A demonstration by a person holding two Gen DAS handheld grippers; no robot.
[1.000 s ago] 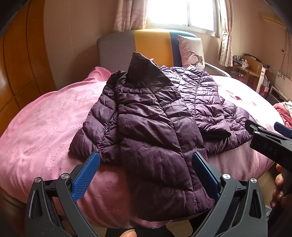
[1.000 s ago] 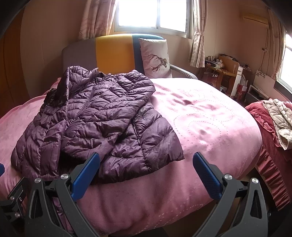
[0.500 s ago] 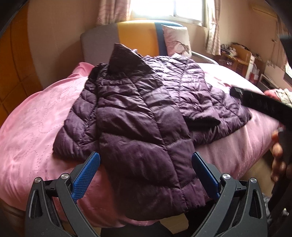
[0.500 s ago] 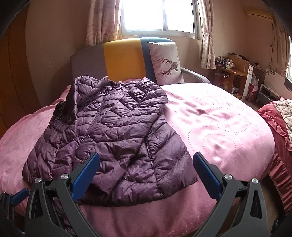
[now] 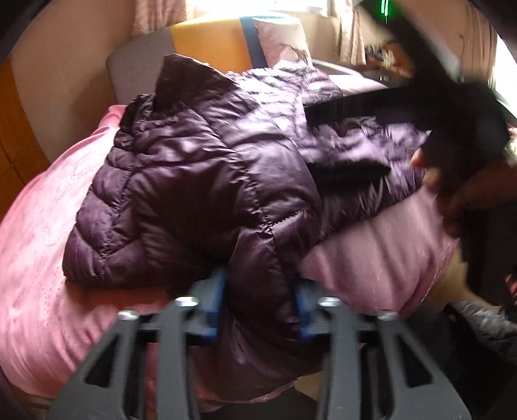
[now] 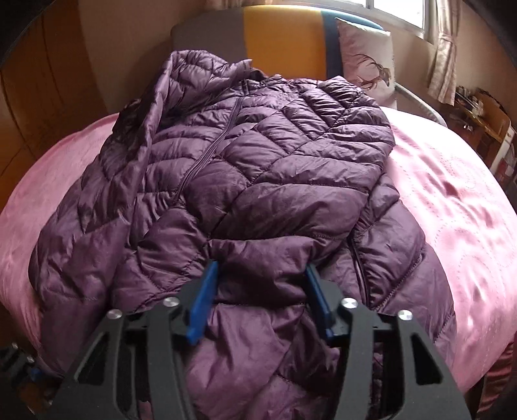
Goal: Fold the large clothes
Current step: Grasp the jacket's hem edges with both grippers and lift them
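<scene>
A dark purple quilted puffer jacket [image 5: 206, 181] lies spread on a pink bed [image 5: 42, 226], collar toward the headboard. My left gripper [image 5: 260, 297] is shut on the jacket's near hem at the bed's front edge. In the right wrist view the jacket [image 6: 258, 168] fills the middle, zipper running up its front. My right gripper [image 6: 261, 290] is closed around a bunched fold of the lower hem. The right gripper and the hand holding it also show, blurred, at the right of the left wrist view [image 5: 452, 129].
A grey, orange and blue headboard [image 6: 281, 42] and a deer-print pillow [image 6: 365, 61] stand behind the jacket. A curtained window [image 6: 400, 13] and a cluttered desk [image 6: 478, 110] are at the right. Wooden wall panels [image 6: 38, 80] are at the left.
Both grippers moved forward onto the jacket's near hem and closed from wide open onto the fabric. The right gripper swung into the left wrist view.
</scene>
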